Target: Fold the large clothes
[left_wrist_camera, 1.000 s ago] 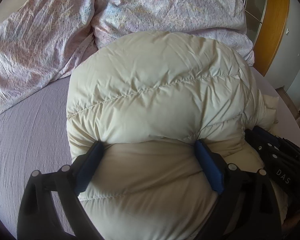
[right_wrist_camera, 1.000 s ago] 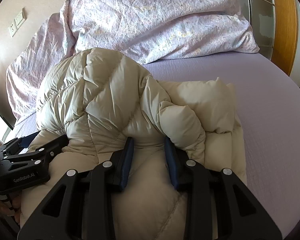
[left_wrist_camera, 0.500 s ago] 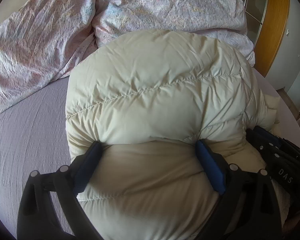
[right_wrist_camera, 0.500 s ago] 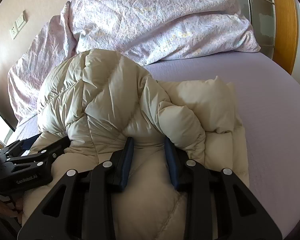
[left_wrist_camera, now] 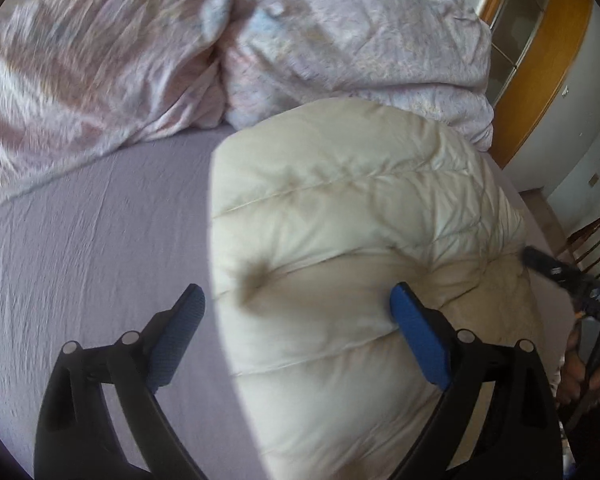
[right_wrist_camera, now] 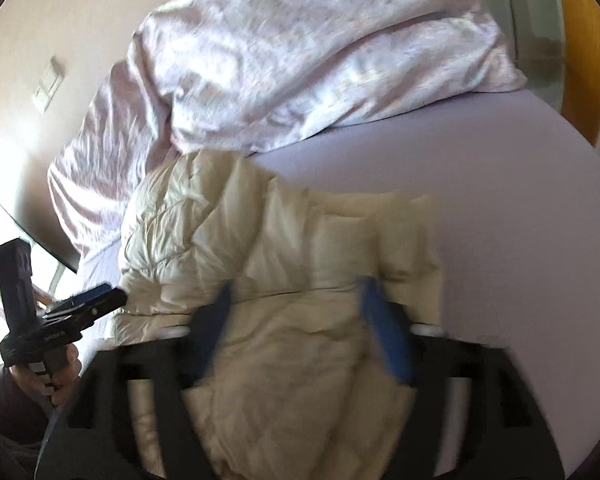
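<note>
Left wrist view: my left hand-held gripper [left_wrist_camera: 296, 330] stands wide open, holding nothing, at the edge of the folded cream down jacket [left_wrist_camera: 364, 216] on the bed [left_wrist_camera: 80, 232].
Right wrist view: my right hand-held gripper [right_wrist_camera: 300, 320] is opening, jacket beneath, pads clear.

Daylight floods in from my left, blowing out the wall [right_wrist_camera: 16, 128] to white glare. My right hand-held gripper [right_wrist_camera: 296, 320] smears with motion blur, the bedding [left_wrist_camera: 80, 60] is soft too, and fisheye edges darken and bend.
</note>
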Motion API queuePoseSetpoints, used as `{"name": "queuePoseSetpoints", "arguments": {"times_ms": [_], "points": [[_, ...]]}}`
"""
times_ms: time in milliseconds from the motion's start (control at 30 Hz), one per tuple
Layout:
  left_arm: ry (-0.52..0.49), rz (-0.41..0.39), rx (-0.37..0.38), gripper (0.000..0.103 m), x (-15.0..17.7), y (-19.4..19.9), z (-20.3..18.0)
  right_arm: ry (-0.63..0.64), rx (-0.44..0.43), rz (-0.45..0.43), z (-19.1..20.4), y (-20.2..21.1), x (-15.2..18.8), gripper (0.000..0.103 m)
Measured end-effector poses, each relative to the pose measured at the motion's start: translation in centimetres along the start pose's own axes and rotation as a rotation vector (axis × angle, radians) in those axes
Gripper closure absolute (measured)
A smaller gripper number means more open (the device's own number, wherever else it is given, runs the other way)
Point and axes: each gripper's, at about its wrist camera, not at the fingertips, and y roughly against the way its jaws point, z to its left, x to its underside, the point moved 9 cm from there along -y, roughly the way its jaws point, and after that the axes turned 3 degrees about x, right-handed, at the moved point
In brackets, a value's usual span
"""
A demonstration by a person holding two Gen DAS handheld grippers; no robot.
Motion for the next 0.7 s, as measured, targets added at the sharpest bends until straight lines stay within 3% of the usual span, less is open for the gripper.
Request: {"name": "queuePoseSetpoints", "arguments": {"times_ms": [100,333,700], "points": [[0.011,0.048,0.026,0.01,0.4,0.2,1.5,-0.061,0.005,0.009,-2.0,1.0,-0.2,0.012],[0.074,0.116,0.128,0.009,1.9,-0.4,2.1,-0.286,-0.131,0.2,-5.1,-1.6,2.3,0.011],[0.213,0.175,0.227,0.005,3.3,-2.7,1.4,-0.292,-0.209,0.333,-3.3,-4.7,4.2,0.002]]}}
